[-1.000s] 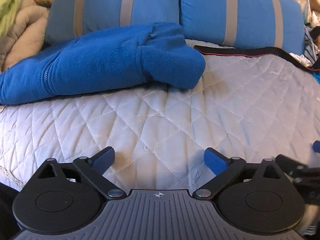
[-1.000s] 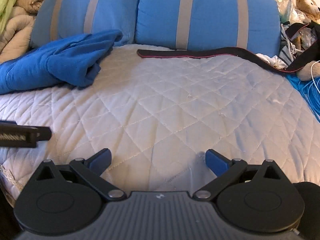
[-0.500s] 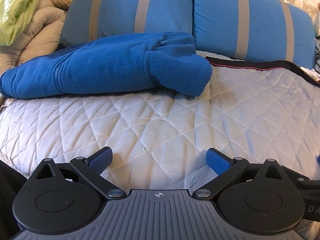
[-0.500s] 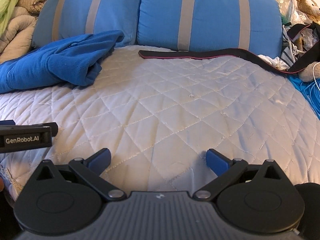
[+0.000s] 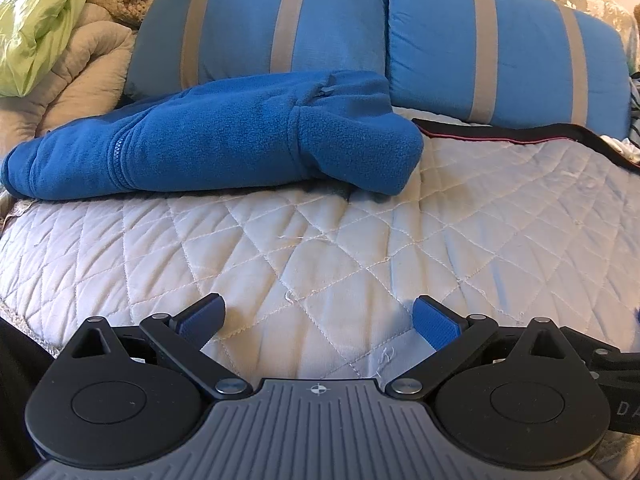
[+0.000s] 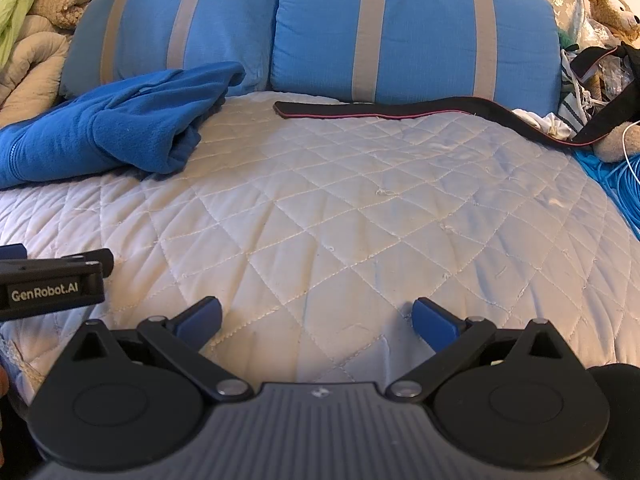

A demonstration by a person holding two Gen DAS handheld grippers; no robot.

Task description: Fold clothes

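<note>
The left gripper (image 5: pixel 318 320) hangs low over the near part of the quilt (image 5: pixel 360 248), its blue pads (image 5: pixel 202 317) spread wide with nothing between them. The right gripper (image 6: pixel 316 320) sits just beside it to the right, equally wide apart and equally empty, over bare quilt (image 6: pixel 360 200). In the right wrist view the left tool's black body, marked GenRobot.AI, juts in at the left edge; in the left wrist view a black part of the right tool shows at the right edge.

Beyond the left gripper, far and to the left, lies the fleece (image 5: pixel 224 144), a blue zip garment loosely bundled on the quilt, one thick flap turned toward the right. Its far edge rests against the left pillow (image 5: pixel 260 28). From the right wrist view the fleece (image 6: pixel 120 120) is at far left, well apart from both tools.

Two blue pillows with grey stripes stand along the far side, the right pillow (image 6: pixel 416 32) touching the left one. In front of the right pillow a black strap (image 6: pixel 384 110) with a red edge lies along the quilt and runs off to the right. Beige blankets (image 5: pixel 80 68) and a green cover (image 5: pixel 36 20) are piled at far left. A teddy bear (image 6: pixel 610 8) sits at far right, with blue cord (image 6: pixel 612 176) below it
</note>
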